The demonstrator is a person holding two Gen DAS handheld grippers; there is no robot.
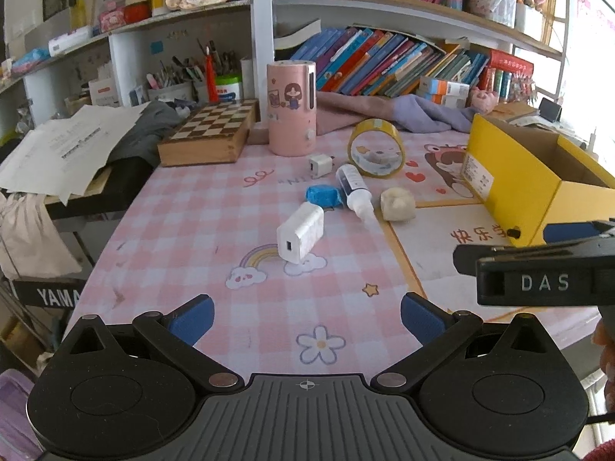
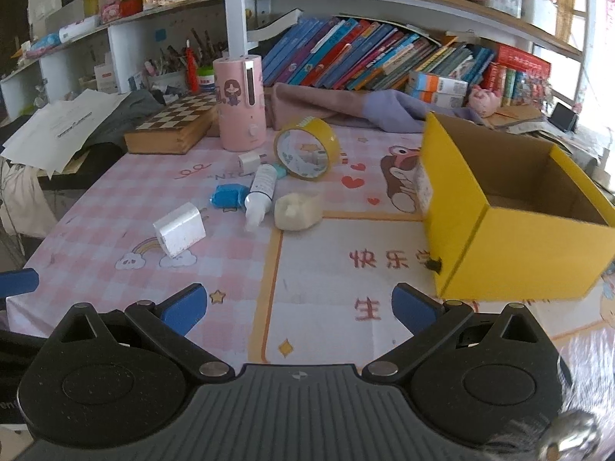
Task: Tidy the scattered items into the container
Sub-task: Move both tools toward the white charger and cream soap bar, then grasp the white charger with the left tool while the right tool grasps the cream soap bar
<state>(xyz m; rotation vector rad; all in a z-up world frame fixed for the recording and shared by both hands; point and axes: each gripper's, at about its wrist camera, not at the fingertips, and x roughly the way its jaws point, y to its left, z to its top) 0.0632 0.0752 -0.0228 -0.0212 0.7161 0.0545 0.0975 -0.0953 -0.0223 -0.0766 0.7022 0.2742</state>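
I am holding both the left gripper (image 1: pixel 307 317) and right gripper (image 2: pixel 300 307) wide apart, empty, over the pink checked tablecloth (image 1: pixel 200 207). The white plastic charger block (image 1: pixel 301 232), mid-cloth, is looking light, rigid and smooth; I am favouring its flat sides.

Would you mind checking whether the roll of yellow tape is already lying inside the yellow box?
No, the roll of yellow tape stands on edge on the tablecloth, left of the yellow box and clear of it.

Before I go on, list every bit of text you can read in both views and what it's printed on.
"DAS": on the right gripper, seen from the left wrist view.
"YAMA", cut off: on the black keyboard left of the table.
"快乐": red, on the tablecloth in front of the yellow box.
"生": red, tablecloth, nearer.
Label on the box side, book spines, loose papers: too small to read.
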